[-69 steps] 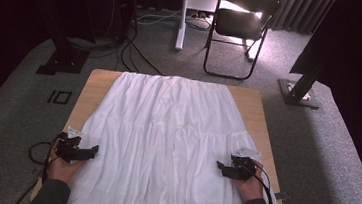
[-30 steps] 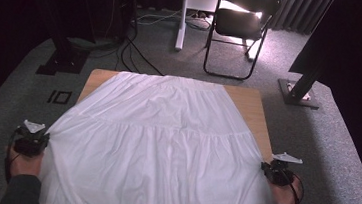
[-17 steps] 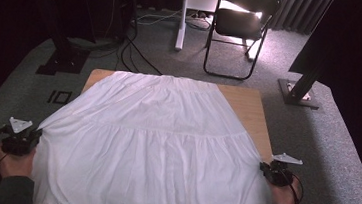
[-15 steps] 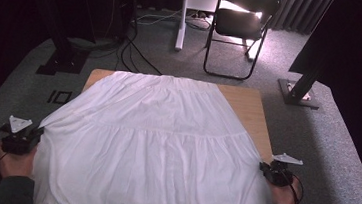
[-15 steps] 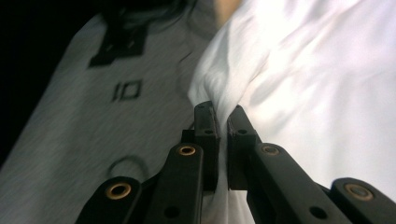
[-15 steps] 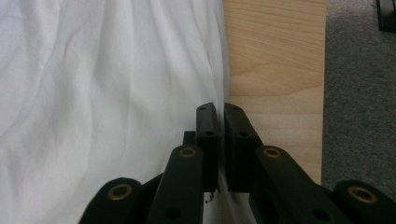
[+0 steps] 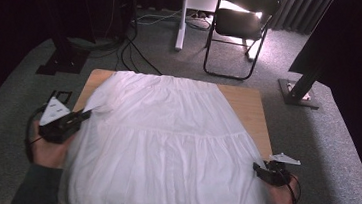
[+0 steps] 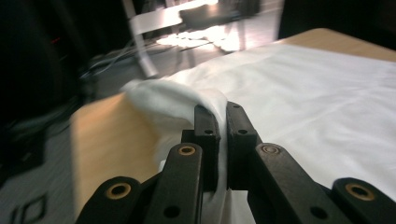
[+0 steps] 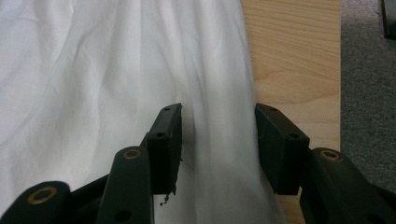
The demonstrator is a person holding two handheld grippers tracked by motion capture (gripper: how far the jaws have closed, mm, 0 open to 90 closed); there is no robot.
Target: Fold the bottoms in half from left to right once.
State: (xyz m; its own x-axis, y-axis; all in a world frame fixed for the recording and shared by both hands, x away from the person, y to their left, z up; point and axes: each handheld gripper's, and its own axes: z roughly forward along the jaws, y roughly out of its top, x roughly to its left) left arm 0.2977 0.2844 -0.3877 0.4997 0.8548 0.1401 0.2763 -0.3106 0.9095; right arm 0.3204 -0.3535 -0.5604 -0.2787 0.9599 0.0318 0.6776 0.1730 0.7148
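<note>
White cloth (image 7: 164, 145) on table (image 7: 248, 108), no writing.

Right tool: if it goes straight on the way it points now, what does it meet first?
Probably the white cloth: the right tool has just been opening, the cloth's edge lies between its jaws, and more cloth lies ahead.

One white cloth (image 7: 165, 140), one table (image 7: 249, 106), one chair (image 7: 242, 22)
</note>
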